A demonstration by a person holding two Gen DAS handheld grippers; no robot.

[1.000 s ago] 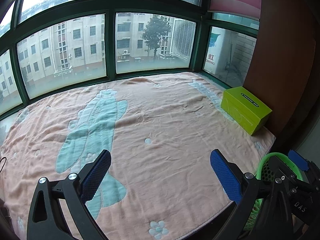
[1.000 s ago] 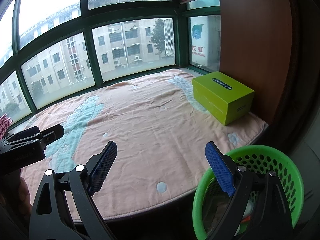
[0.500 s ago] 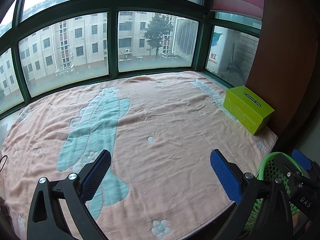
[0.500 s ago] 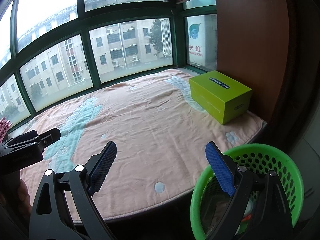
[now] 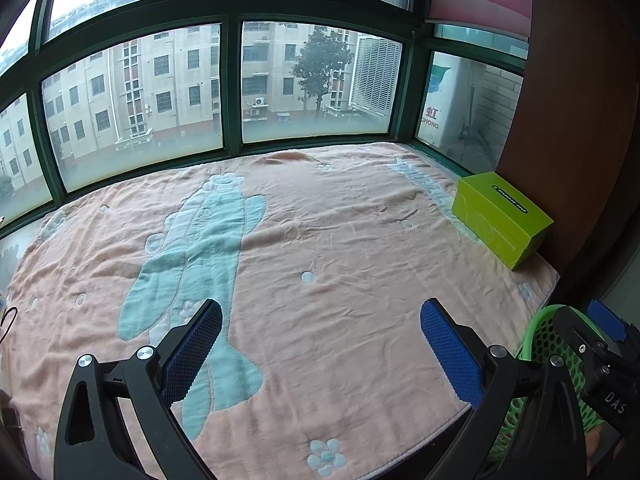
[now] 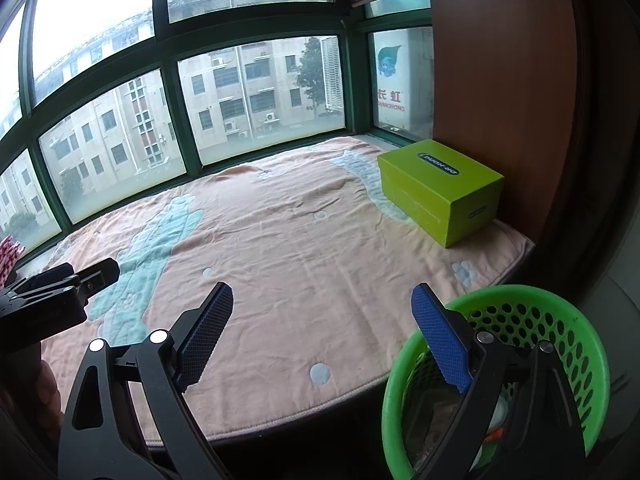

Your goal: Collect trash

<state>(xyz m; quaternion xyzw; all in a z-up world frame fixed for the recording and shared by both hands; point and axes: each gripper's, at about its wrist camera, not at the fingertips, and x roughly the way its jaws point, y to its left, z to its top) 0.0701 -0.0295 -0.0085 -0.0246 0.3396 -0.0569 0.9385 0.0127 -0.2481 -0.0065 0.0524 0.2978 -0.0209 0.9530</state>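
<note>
A green perforated basket [image 6: 520,292] stands below the blanket's near right edge, and pale and orange scraps [image 6: 496,430] show inside it. My right gripper [image 6: 322,300] is open and holds nothing, with its right finger over the basket's left rim. My left gripper [image 5: 320,320] is also open and holds nothing, above the near part of the blanket [image 5: 340,240]. In the left wrist view the basket [image 5: 538,330] sits at the lower right behind my right gripper [image 5: 592,322]. No loose trash shows on the blanket.
A lime-green box [image 6: 440,188] rests on the blanket's far right by a brown wall panel [image 6: 500,100]. Green-framed windows [image 5: 232,88] ring the far side. My left gripper [image 6: 86,272] is at the left of the right wrist view. Pink-striped material [image 6: 10,252] shows at the far left edge.
Both views have drifted only slightly. Both grippers have stayed open with nothing in them.
</note>
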